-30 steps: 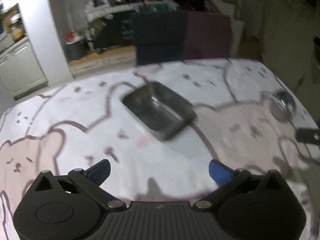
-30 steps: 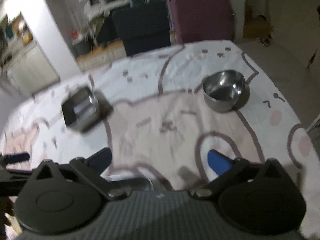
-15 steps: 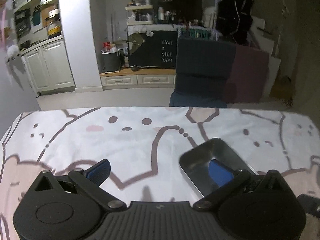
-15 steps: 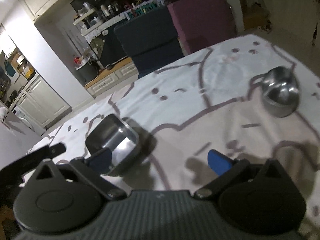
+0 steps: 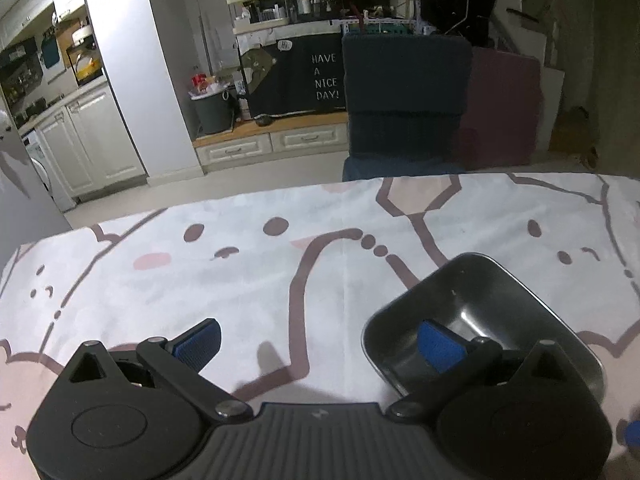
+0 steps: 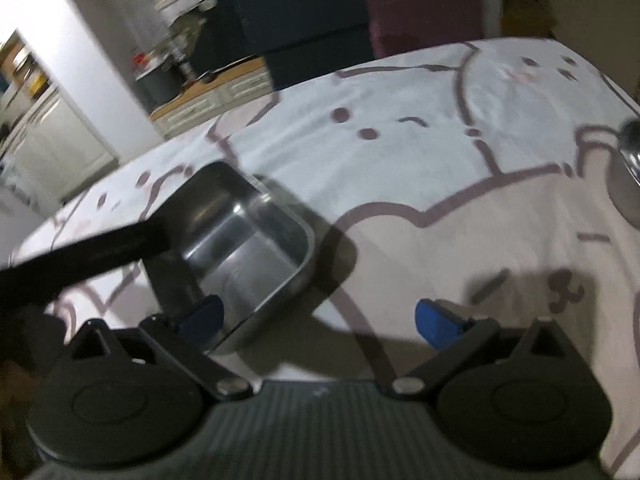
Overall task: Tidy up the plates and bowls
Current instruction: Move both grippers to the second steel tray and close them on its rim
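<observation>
My left gripper point(image 5: 318, 340) jaws gape wide; tray point(image 5: 496, 304) at four o'clock. Right gripper point(image 6: 318, 316) likewise wide. Cloth point(image 5: 316, 76) at twelve reads "HAVE A NICE DAY!"

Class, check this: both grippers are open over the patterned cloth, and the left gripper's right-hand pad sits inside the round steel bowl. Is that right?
One detail is wrong. The left gripper has its pad over the rectangular steel tray, not the round bowl, as the left wrist view shows. The round bowl stands apart at the right edge of the right wrist view. Both grippers, including the right gripper, are open.
</observation>
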